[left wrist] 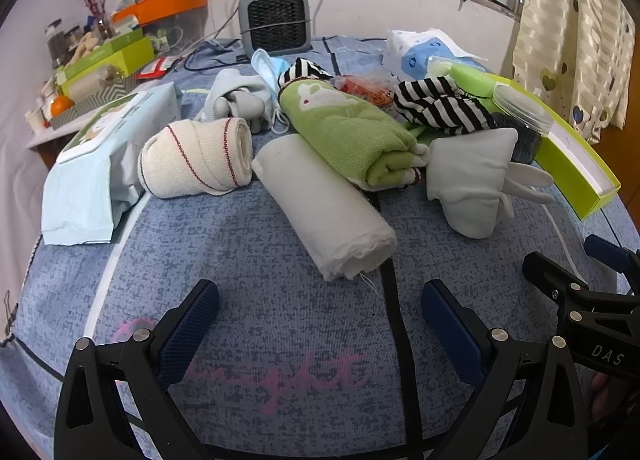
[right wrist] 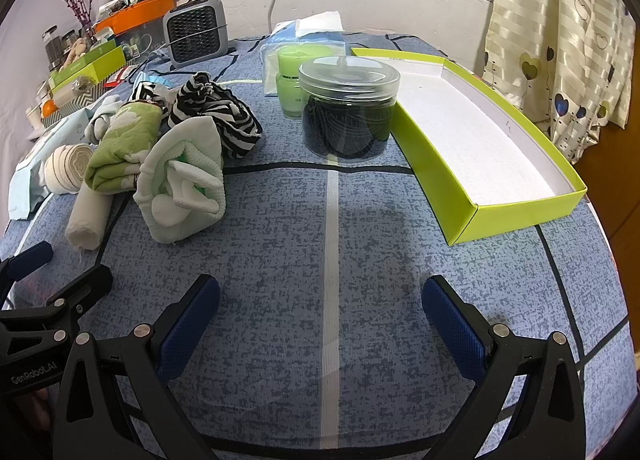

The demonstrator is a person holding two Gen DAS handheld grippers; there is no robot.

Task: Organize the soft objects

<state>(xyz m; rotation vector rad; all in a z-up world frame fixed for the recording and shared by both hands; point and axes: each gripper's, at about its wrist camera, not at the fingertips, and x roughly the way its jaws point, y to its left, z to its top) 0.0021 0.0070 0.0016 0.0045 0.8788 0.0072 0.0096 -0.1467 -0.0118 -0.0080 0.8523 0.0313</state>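
A pile of soft things lies on the blue cloth. A white cloth roll (left wrist: 324, 207) (right wrist: 89, 215) points toward my left gripper (left wrist: 320, 316), which is open and empty just short of it. Behind it lie a bandage roll (left wrist: 196, 157), a folded green towel (left wrist: 352, 131) (right wrist: 120, 143), a striped black-and-white cloth (left wrist: 436, 105) (right wrist: 218, 115) and a pale green glove bundle (left wrist: 472, 179) (right wrist: 184, 183). The lime green box (right wrist: 480, 139) with a white inside stands empty at the right. My right gripper (right wrist: 320, 316) is open over bare cloth.
A clear jar (right wrist: 348, 111) of dark material and a green jar (right wrist: 294, 79) stand left of the box. A wet-wipes pack (left wrist: 104, 155) lies at the left. A grey fan heater (left wrist: 276, 21), a tissue pack (left wrist: 424, 51) and cluttered shelves sit at the back.
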